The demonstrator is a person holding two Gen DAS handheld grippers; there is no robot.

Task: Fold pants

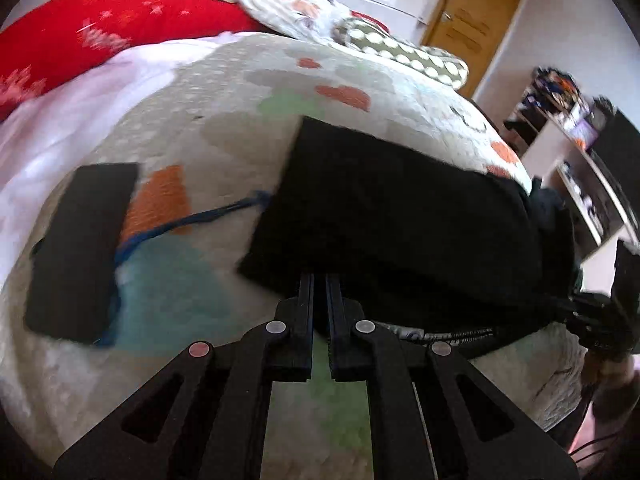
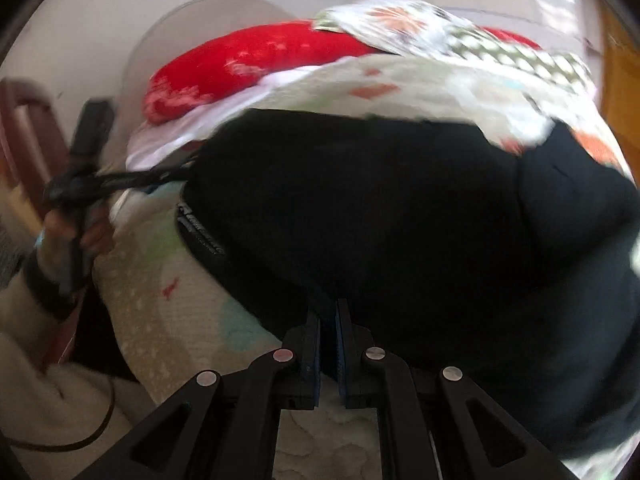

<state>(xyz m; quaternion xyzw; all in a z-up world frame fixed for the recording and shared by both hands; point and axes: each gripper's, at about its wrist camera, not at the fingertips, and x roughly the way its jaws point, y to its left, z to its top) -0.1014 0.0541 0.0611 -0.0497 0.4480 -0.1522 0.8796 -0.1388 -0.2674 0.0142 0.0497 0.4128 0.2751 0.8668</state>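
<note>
Black pants (image 1: 380,208) lie across the patterned quilt (image 1: 208,112), with a lettered waistband (image 1: 440,336) along their near edge. My left gripper (image 1: 320,284) is shut on the near edge of the pants, the cloth pinched between its fingertips. The right wrist view is filled by the same black pants (image 2: 380,208), and my right gripper (image 2: 329,312) is shut on their near edge. At its left, a hand (image 2: 60,236) holds the left gripper (image 2: 76,188), and the cloth is pulled taut toward it. The right gripper (image 1: 588,312) shows at the far right of the left wrist view.
A flat black rectangle (image 1: 80,248) with a blue cord (image 1: 192,220) lies on the quilt to the left. Red pillow (image 1: 100,28) and floral pillows (image 1: 288,0) sit at the bed's far end. A wooden door (image 1: 472,20) and shelves (image 1: 580,160) stand beyond the bed's right edge.
</note>
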